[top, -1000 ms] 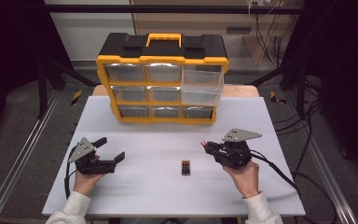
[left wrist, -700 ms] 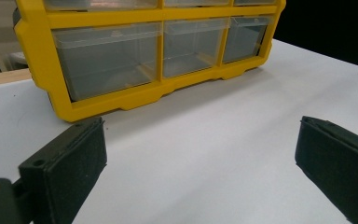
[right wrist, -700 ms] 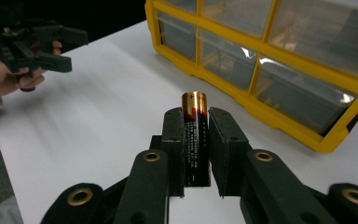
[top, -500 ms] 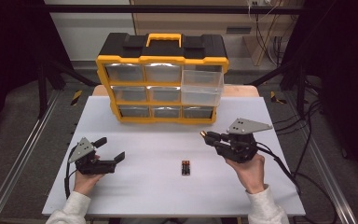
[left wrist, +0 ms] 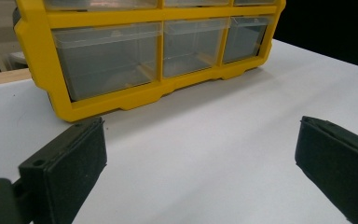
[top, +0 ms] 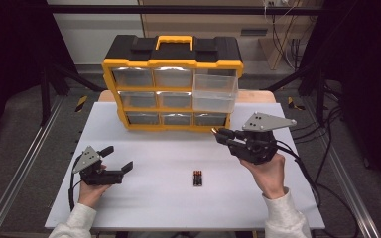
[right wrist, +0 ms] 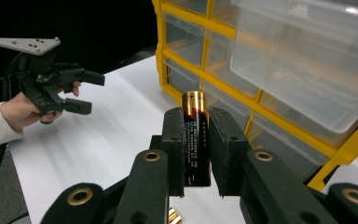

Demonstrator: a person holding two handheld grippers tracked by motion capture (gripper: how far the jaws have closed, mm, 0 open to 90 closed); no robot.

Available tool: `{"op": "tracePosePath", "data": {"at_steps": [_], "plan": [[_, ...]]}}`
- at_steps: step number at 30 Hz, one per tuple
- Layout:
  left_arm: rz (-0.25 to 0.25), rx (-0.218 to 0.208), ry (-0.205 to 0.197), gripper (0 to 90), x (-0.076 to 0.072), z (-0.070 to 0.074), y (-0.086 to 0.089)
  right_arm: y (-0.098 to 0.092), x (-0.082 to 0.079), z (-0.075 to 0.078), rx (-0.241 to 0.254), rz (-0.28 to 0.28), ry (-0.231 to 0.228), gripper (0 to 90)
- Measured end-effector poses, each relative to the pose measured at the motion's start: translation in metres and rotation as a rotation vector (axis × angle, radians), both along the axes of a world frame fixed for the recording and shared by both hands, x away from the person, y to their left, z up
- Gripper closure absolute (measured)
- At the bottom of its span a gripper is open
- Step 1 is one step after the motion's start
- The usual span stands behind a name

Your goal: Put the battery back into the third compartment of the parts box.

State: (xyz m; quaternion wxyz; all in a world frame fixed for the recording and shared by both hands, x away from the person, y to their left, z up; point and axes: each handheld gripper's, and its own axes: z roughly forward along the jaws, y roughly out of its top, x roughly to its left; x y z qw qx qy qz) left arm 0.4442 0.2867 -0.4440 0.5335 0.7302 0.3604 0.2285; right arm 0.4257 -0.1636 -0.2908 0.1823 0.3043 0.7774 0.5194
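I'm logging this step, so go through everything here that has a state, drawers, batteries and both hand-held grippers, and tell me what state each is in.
Right hand-held gripper: shut on a battery, raised above the table.
Held battery: upright between the pads, gold tip up.
Left hand-held gripper: open, nothing between the jaws.
Batteries on the table: lying flat, side by side.
Top right drawer: pulled out.
Other drawers: pushed in.
Organizer: standing upright, handle on top.

Right claw (top: 220,133) clamped and raised; left claw (top: 118,158) gapes, resting low.
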Motion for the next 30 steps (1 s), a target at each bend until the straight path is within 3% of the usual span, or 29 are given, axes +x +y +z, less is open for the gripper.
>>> {"op": "tracePosePath", "data": {"at_steps": [15,23,30], "plan": [[0.001,0.001,0.001,1.6,0.0,0.0,0.0,0.001,0.011,0.04,0.031,-0.025,-0.054,77.3],[0.002,0.001,0.001,1.6,0.0,0.0,0.0,0.001,0.025,0.051,0.053,-0.053,-0.058,77.2],[0.002,-0.001,0.0,1.6,0.0,0.0,0.0,0.005,0.036,0.06,0.045,-0.076,-0.06,77.2]]}}
